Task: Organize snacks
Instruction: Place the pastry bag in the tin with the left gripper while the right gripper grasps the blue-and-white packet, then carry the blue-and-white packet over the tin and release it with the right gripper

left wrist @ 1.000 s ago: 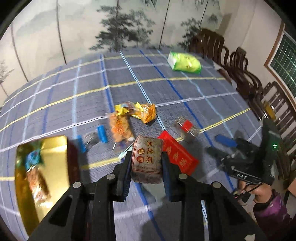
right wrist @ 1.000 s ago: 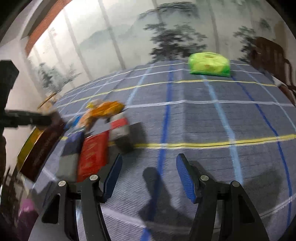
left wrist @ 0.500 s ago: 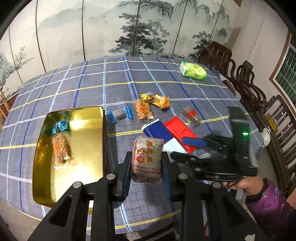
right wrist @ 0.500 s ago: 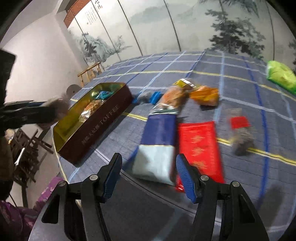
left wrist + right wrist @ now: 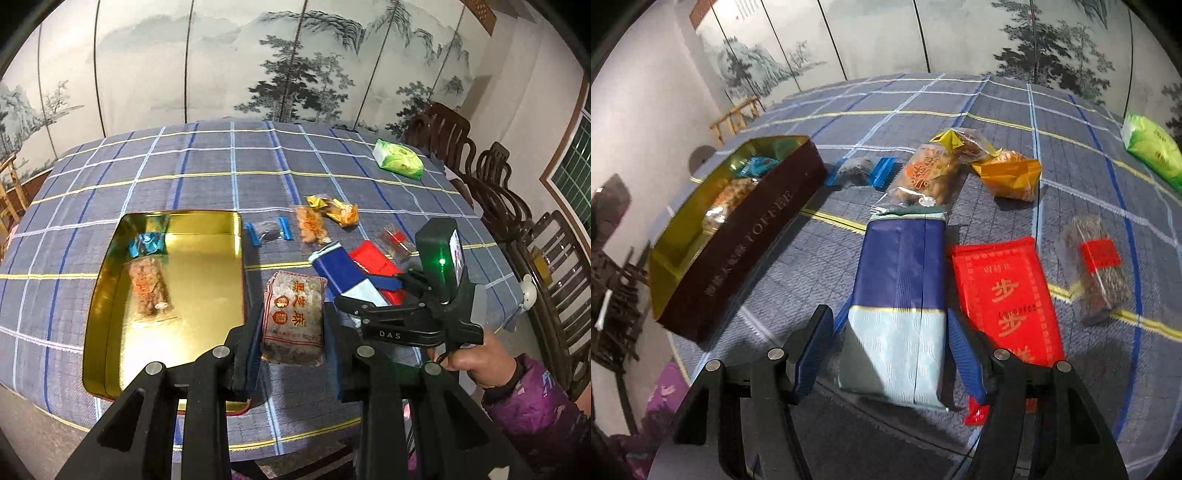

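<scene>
My left tool (image 5: 291,332) pinched the sesame pack (image 5: 294,317) beside the gold tin (image 5: 110,295). My right tool (image 5: 890,350), spread, straddled the blue pouch (image 5: 899,295): light, crinkly, best gripped across its sides.

Round desk (image 5: 207,162) under blue-grey plaid cloth (image 5: 960,96) with white, yellow, blue lines; painted landscape screen (image 5: 295,66) behind it, dark carved wooden chairs (image 5: 491,173) along the right side, green-latticed window (image 5: 576,162) at far right.
</scene>
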Motion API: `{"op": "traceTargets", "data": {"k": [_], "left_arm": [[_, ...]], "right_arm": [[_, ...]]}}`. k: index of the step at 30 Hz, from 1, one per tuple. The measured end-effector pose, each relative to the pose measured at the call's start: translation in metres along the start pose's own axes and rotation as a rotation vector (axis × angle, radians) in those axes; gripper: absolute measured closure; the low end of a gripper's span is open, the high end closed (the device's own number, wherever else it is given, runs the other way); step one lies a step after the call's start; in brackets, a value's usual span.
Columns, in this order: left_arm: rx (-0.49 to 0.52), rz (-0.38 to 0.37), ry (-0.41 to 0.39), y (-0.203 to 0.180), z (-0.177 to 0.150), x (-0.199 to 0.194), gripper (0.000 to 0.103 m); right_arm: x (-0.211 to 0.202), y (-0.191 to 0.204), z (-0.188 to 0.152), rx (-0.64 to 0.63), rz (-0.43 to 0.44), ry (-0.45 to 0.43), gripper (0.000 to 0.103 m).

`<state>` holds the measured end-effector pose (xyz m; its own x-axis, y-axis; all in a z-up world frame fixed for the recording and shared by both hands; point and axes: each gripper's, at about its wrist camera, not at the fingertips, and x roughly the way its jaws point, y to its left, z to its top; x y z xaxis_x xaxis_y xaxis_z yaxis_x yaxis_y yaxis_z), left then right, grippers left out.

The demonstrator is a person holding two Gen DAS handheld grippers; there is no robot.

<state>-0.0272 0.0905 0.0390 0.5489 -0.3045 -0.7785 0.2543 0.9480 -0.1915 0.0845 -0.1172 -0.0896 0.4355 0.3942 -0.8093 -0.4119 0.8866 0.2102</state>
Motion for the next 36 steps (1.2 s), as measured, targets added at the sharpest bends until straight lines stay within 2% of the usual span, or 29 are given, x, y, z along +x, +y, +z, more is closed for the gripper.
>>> {"op": "traceTargets", "data": {"k": [3,5,6,11,17,21,27,36], "left_arm": [[-0.017,0.008,-0.004,0.009,-0.002,-0.004,0.077],[-0.025,0.017,-0.012,0.014,-0.003,-0.007,0.077],[-0.030,0.022,-0.017,0.016,-0.004,-0.008,0.077],[-0.060,0.043,-0.025,0.033,-0.007,-0.009,0.077],[-0.060,0.082,-0.054,0.046,-0.006,-0.010,0.078],[-0.046,0.103,-0.069,0.052,0.000,-0.005,0.078],[-0.067,0.110,-0.061,0.065,0.005,0.004,0.078],[-0.061,0.153,-0.069,0.065,0.001,0.005,0.078]], "right_arm": [[0.005,0.008,0.005,-0.021,-0.055,0.027,0.040],[0.008,0.014,0.007,-0.052,-0.114,0.036,0.052],[0.008,0.017,0.007,-0.074,-0.131,0.040,0.052],[0.003,0.029,-0.001,-0.130,-0.105,0.014,0.052],[-0.023,0.034,-0.008,-0.051,-0.025,-0.104,0.052],[-0.030,0.039,-0.012,-0.023,0.014,-0.137,0.052],[-0.030,0.039,-0.015,-0.019,0.013,-0.131,0.052],[-0.039,0.037,-0.013,-0.008,0.005,-0.150,0.052]]}}
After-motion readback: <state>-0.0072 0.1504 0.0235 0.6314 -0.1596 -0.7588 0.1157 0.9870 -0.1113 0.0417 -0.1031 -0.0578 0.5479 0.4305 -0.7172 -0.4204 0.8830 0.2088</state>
